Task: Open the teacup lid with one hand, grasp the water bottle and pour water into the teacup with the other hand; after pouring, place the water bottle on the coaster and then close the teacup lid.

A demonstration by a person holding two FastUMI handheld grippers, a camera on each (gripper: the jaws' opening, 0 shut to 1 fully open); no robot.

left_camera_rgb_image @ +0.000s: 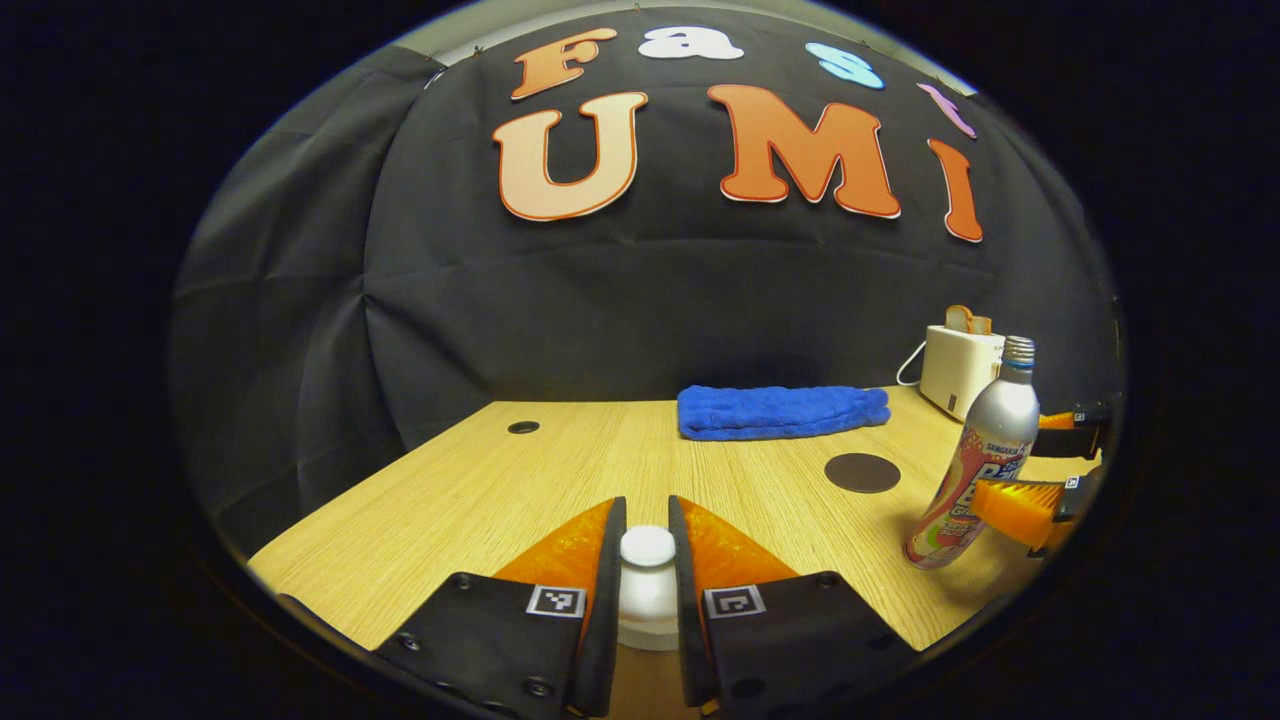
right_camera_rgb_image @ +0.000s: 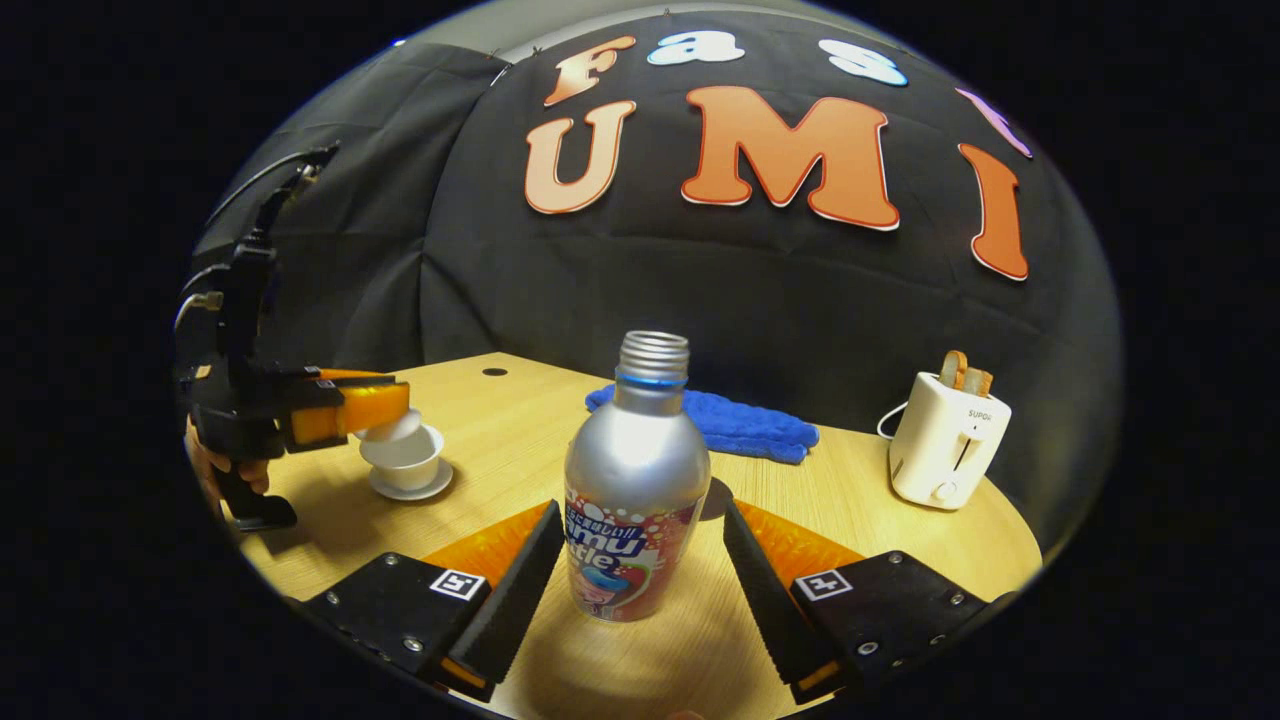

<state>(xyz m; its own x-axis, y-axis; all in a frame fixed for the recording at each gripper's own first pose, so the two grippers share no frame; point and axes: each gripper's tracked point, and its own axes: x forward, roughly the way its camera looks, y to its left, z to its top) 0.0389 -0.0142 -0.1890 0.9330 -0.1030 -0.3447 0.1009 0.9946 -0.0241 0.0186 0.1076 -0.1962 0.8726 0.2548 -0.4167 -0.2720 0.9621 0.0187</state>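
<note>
**Lid gripped, bottle between open tongs**

One white teacup [right_camera_rgb_image: 405,462] is sitting on its saucer [right_camera_rgb_image: 411,487] near the left edge of the tabletop [right_camera_rgb_image: 520,425]. Its single lid [left_camera_rgb_image: 647,547] is being gripped at the knob by the left tongs [left_camera_rgb_image: 647,560], both fingers pressing on it; in the right gripper view the lid [right_camera_rgb_image: 392,428] is sitting at the cup's mouth, and whether it is touching the rim cannot be told.

One silver water bottle [right_camera_rgb_image: 637,480], uncapped, is standing upright on the tabletop between the fingers of the right tongs [right_camera_rgb_image: 637,570], which are spread open with a gap on each side. In the left gripper view the bottle [left_camera_rgb_image: 975,470] is showing at the right with the right tongs [left_camera_rgb_image: 1040,470] around it.

One dark round coaster [left_camera_rgb_image: 862,472] is lying bare beside the bottle. Behind it, one folded blue towel [left_camera_rgb_image: 782,411] is resting near the back edge, and one white toaster [right_camera_rgb_image: 948,440] holding two slices of bread is standing at the right.
</note>
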